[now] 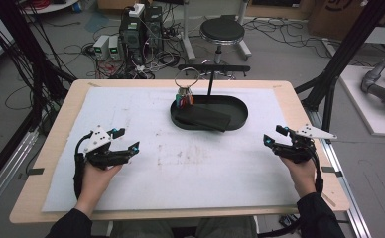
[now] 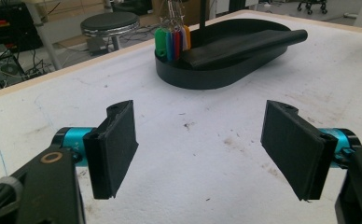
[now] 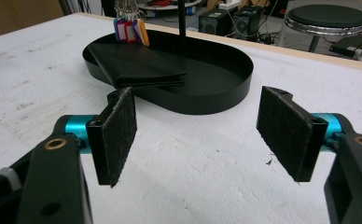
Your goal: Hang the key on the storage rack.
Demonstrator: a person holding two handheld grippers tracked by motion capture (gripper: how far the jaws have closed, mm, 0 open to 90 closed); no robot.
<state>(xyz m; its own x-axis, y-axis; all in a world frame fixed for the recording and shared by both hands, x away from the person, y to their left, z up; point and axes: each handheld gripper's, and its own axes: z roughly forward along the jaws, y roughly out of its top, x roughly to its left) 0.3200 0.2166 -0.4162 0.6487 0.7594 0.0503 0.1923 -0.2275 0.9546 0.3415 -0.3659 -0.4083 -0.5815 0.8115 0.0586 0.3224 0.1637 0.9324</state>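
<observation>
Both grippers idle, nothing held. Left gripper (image 1: 122, 140) sits lower left of the high view, jaws spread wide, just white mat between them in its own view (image 2: 200, 149). Right gripper (image 1: 275, 135) sits lower right, jaws spread too, bare mat between them (image 3: 195, 142). Each is in a hand over the worktop (image 1: 56, 129), well apart from the other.

Black oval tray (image 1: 240, 116) sits upper centre of the high view, on the far half of the white mat (image 1: 131, 183). It shows at top centre of the left gripper view (image 2: 202, 79) and the right gripper view (image 3: 226, 93).

Folded black wallet (image 1: 203, 118) lies in the tray, one end propped on the rim in the left gripper view (image 2: 244, 46). It looks flatter in the right gripper view (image 3: 137, 65).

Key ring with coloured tags (image 1: 184, 96) hangs at the tray's left end, under a thin black stand (image 1: 211, 79). Tags touch or nearly touch the wallet; can't tell which.

Neither gripper is near the tray. Black stool (image 1: 222, 30) on the floor behind the worktop.
</observation>
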